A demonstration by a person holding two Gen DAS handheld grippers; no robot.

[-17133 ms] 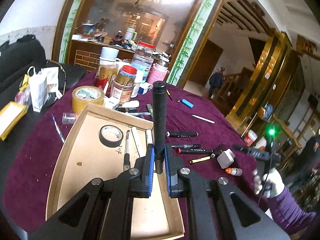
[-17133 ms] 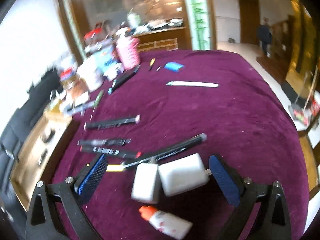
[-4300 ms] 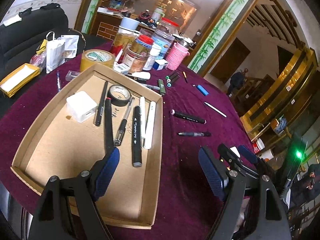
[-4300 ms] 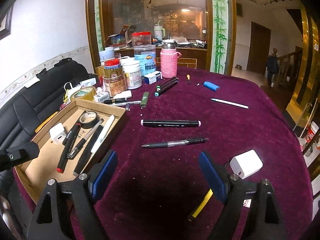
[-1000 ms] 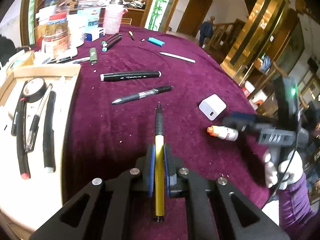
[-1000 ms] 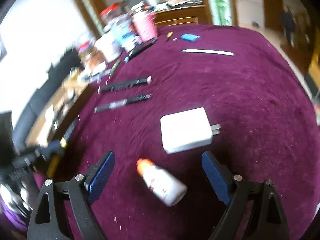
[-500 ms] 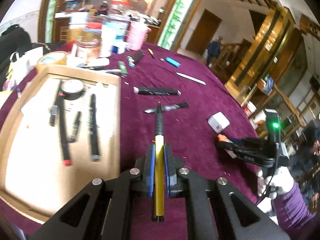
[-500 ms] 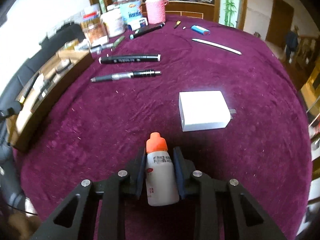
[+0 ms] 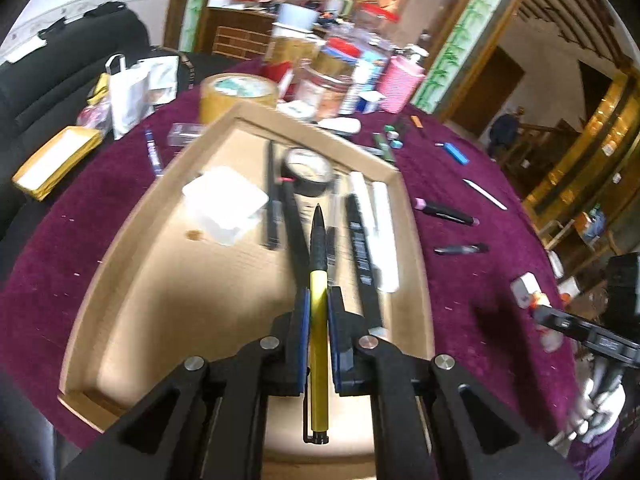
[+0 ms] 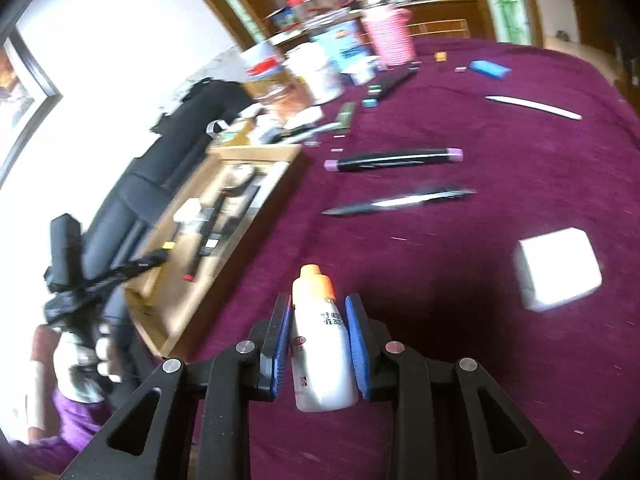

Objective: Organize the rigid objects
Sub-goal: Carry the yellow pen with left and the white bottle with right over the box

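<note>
My left gripper (image 9: 318,312) is shut on a yellow-and-black pen (image 9: 319,320) and holds it above the cardboard tray (image 9: 132,280), its tip pointing at the pens lying inside. The tray also holds a white charger block (image 9: 224,204) and a black tape roll (image 9: 307,166). My right gripper (image 10: 318,340) is shut on a small white bottle with an orange cap (image 10: 320,344), held above the purple tablecloth right of the tray (image 10: 224,248). A white charger (image 10: 558,274), a black pen (image 10: 400,202) and a pink-capped marker (image 10: 394,159) lie on the cloth.
Jars, a pink cup (image 9: 400,84) and a brown tape roll (image 9: 238,94) crowd the table's far side behind the tray. A blue lighter (image 10: 490,69) and a white stick (image 10: 534,107) lie further out. A black sofa (image 9: 60,64) stands left of the table.
My left gripper has swung left with the yellow pen, from over the cloth to over the tray. My right gripper has lifted and turned left with the bottle; the white charger now lies to its right.
</note>
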